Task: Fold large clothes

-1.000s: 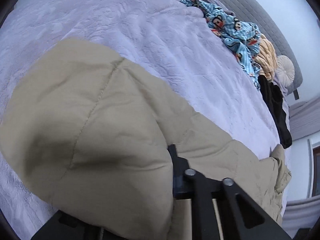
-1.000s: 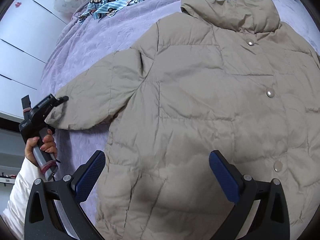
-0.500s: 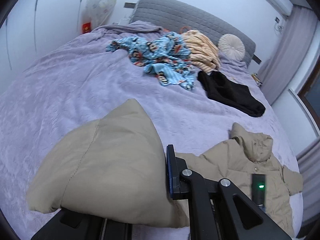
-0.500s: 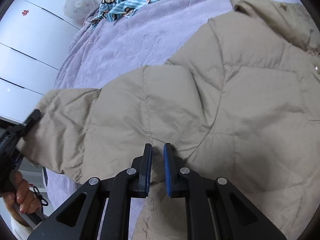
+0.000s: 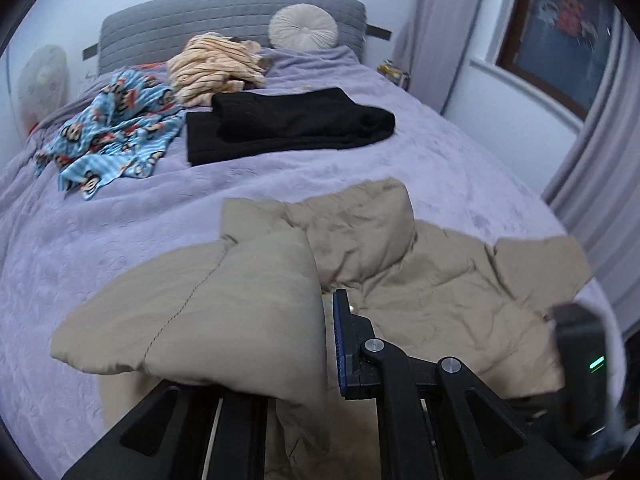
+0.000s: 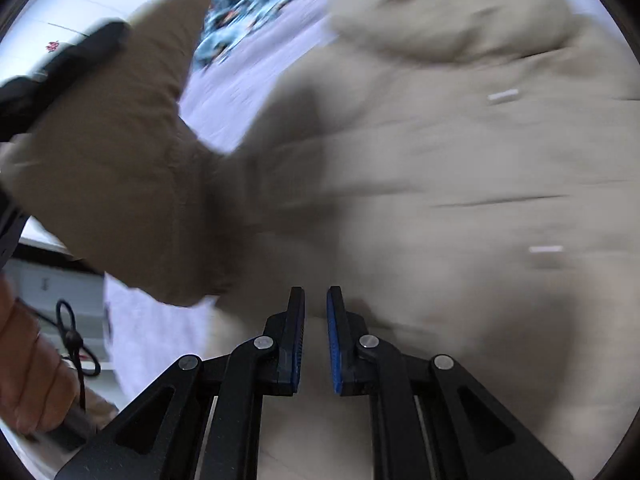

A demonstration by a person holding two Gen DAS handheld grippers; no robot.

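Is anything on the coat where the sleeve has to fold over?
Nothing visible. The left gripper holds the sleeve above the beige puffer coat, whose front looks bare. The black garment lies farther up the bed.

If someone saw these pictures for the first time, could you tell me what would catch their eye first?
Most striking is the puffy beige quilted jacket spread on the lilac bedspread, one sleeve raised in the left gripper. The right gripper pinches the jacket's body, in a motion-blurred view. Behind lie a black folded garment and a blue monkey-print cloth toward the grey headboard.
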